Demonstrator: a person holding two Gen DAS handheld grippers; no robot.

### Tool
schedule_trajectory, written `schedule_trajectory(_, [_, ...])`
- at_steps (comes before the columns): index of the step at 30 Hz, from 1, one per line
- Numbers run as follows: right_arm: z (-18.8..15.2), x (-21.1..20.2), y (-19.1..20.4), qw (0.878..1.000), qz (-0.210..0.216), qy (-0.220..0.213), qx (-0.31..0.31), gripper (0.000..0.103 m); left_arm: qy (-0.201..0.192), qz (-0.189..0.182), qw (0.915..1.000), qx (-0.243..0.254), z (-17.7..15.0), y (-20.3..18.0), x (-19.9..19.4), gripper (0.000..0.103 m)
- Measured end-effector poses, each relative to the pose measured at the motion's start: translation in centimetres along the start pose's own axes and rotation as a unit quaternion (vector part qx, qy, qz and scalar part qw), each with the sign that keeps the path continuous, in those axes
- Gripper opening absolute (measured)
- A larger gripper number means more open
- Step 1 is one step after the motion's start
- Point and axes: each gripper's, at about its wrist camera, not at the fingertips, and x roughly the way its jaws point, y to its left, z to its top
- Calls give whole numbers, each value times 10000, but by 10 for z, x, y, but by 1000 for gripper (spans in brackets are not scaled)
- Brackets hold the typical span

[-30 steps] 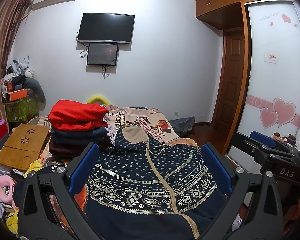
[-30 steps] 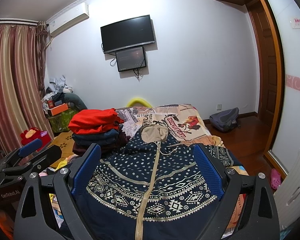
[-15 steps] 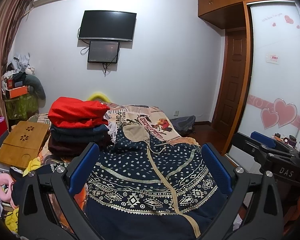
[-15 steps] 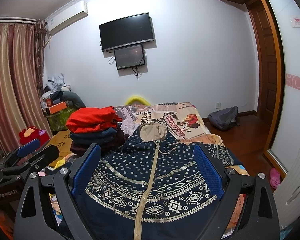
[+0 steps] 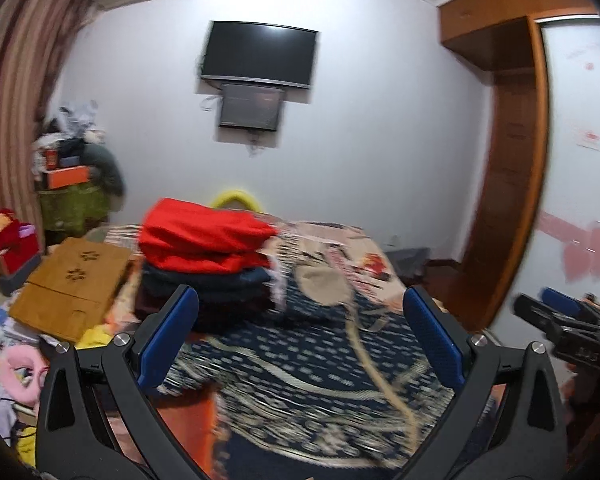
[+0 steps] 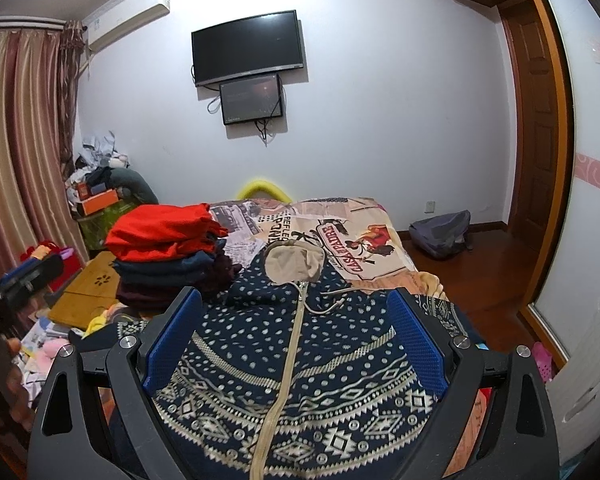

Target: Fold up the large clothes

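Note:
A navy hooded jacket (image 6: 300, 344) with white dots, patterned bands, a beige zip and a beige hood lining lies spread flat on the bed, hood away from me. It also shows, blurred, in the left wrist view (image 5: 320, 364). My left gripper (image 5: 300, 344) is open and empty above the jacket's near left part. My right gripper (image 6: 296, 344) is open and empty above the jacket's near middle. The right gripper's body shows at the right edge of the left wrist view (image 5: 568, 324). The left gripper's body shows at the left edge of the right wrist view (image 6: 20, 284).
A stack of folded clothes (image 6: 164, 252), red on top, stands on the bed left of the hood. A wooden lap table (image 5: 72, 280) and clutter lie to the left. A grey bag (image 6: 440, 232) lies on the floor by the door. Wardrobe doors stand right.
The left gripper has swung left and tilted, so its view is now blurred and shows more of the curtain side. The right gripper has barely moved. Both stay open.

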Motion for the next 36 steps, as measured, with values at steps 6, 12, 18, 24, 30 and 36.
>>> schedule_trajectory(6, [6,36,-4,9996,-62,273,-41,92,119,1165,9928,-259,-1,60,33,103])
schedule_trajectory(12, [7,72,1,9981,-122,596,-95,92,804,1523,9788,-1107,-24,137,70,103])
schedule_trajectory(18, [3,112,11,9949,-166,940,-338,92,1488,1665,9464,-2332,-69,222,89,103])
schedule_trajectory(24, [-10,153,17,9884,-321,1379,-554,92,2069,1902,9014,-3293,-120,288,102,103])
schedule_trajectory(30, [-25,185,18,9792,-440,1842,-727,92,2739,1309,8506,-4293,-183,322,119,97])
schedule_trajectory(36, [-33,190,17,9765,-419,1996,-694,92,2961,947,8203,-4800,-218,320,130,86])
